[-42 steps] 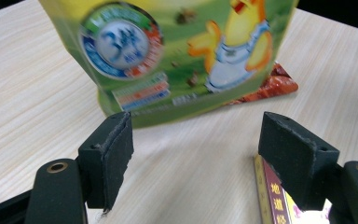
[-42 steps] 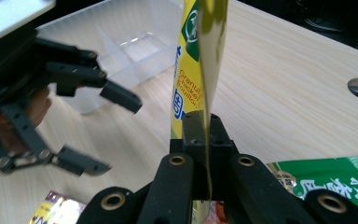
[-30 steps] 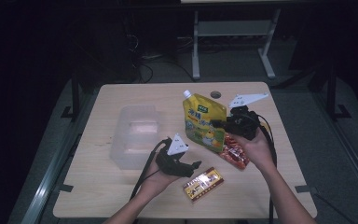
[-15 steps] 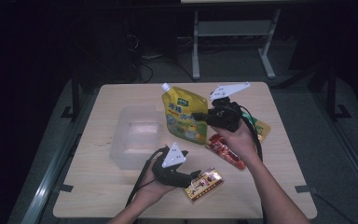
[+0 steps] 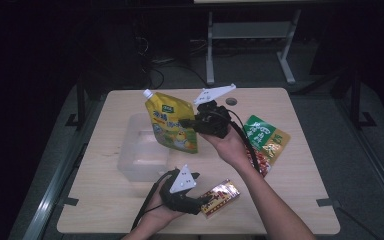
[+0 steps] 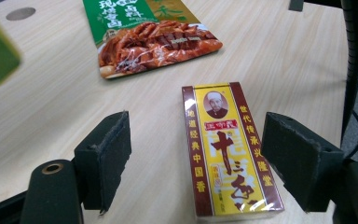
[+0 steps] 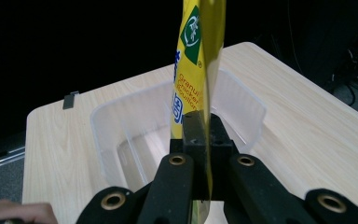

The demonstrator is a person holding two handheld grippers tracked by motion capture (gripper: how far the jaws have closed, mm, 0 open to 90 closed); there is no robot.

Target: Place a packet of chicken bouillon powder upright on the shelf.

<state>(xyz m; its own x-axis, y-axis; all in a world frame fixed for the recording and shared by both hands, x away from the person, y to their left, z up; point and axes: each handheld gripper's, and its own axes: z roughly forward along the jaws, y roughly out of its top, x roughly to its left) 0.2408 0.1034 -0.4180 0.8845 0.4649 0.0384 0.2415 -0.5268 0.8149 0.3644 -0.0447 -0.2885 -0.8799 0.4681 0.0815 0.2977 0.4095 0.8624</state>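
Observation:
A yellow spouted pouch (image 5: 171, 122) hangs in the air over the right edge of a clear plastic bin (image 5: 139, 152), with my right gripper (image 5: 190, 123) shut on its side edge. In the right gripper view the pouch (image 7: 196, 60) rises edge-on from the closed jaws, and the bin (image 7: 121, 126) lies beyond. My left gripper (image 5: 206, 201) rests low near the table's front, open, jaws on either side of a yellow and maroon box (image 5: 220, 197). The box (image 6: 228, 149) lies flat between the two pads (image 6: 106, 154) without touching them.
A green and red food packet (image 5: 265, 142) lies flat on the table right of the right hand; it also appears beyond the box as the packet (image 6: 144, 35) in the left gripper view. A round hole (image 5: 231, 101) marks the table's far edge.
The right gripper has carried the yellow pouch left and upward, from beside the red packet to over the bin's edge. The left gripper has slid a little toward the yellow box.

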